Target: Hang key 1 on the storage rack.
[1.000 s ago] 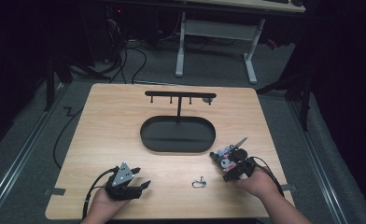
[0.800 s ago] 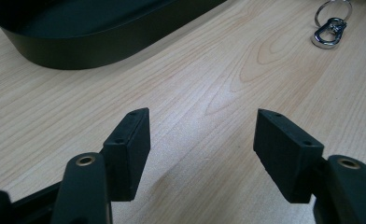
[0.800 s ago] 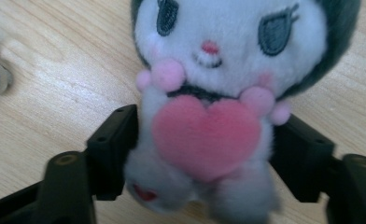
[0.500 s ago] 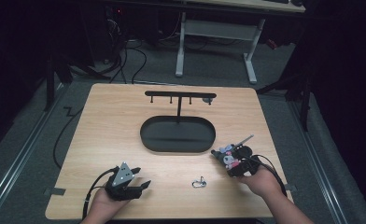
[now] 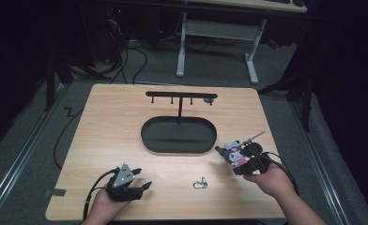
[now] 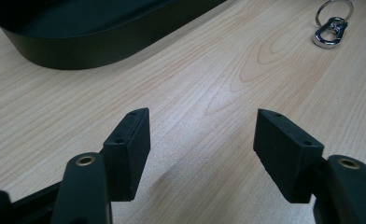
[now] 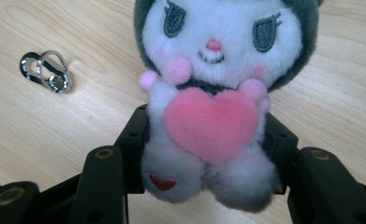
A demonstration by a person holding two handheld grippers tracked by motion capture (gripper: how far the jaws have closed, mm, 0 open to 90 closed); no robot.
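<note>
From above, the right gripper (image 5: 241, 164) clamps a plush toy (image 5: 233, 152) low; its head leans up and away toward the black tray (image 5: 178, 135), though the tilt is hard to judge.

The left gripper (image 6: 202, 140) rests spread, empty, a key clip (image 6: 330, 29) ahead.

Close up, the jaws pinch only its soft body, head up, so it could squirm loose.

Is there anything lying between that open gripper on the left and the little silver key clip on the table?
Nothing visible does. The left gripper has its jaws open, and bare light wooden table runs from them to the small silver metal clip with its ring. The black oval tray sits off to the side of that line.
</note>
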